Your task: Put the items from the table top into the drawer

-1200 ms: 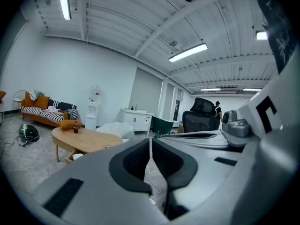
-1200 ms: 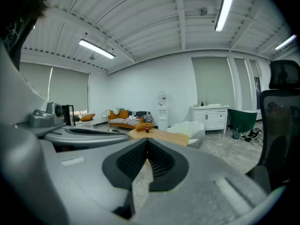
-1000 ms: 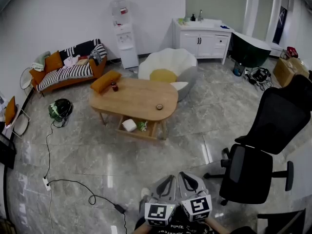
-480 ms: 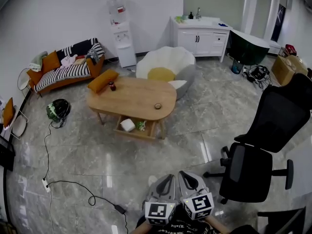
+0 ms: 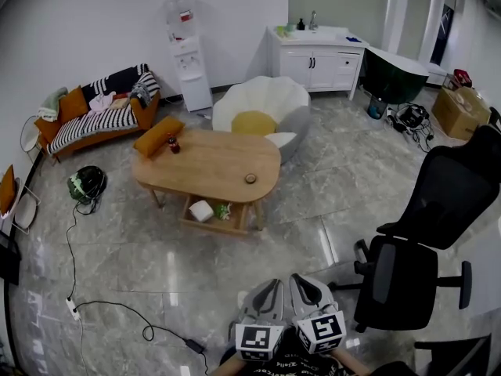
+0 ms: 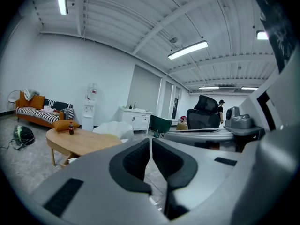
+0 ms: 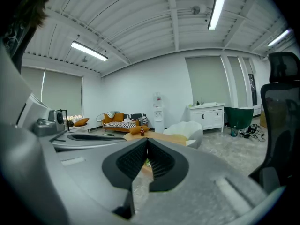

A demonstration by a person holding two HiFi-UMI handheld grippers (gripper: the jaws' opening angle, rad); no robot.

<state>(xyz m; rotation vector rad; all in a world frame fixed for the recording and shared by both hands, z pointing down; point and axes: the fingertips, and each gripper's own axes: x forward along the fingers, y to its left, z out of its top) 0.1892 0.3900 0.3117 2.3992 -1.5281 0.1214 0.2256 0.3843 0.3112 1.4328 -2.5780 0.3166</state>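
Head view: the table [image 5: 207, 163], carrying a bottle [image 5: 174, 144] and a small round item [image 5: 250, 178], lies well ahead and left of both grippers, long axis crosswise; the left gripper [image 5: 266, 293] is marginally nearer than the right gripper [image 5: 305, 288]. Both jaw pairs are pressed together, empty. Only this view shows the open drawer [image 5: 219, 227] beneath

One table [image 5: 207, 167] carries two things: one small bottle [image 5: 174, 144] at its far left edge and one small round item [image 5: 250, 178] by its near right edge. One open drawer [image 5: 235, 224] under the near edge holds two more, one white item [image 5: 201, 210] and one green item [image 5: 224, 208]. Two tools show, the left tool [image 5: 271, 287] and the right tool [image 5: 300, 282].
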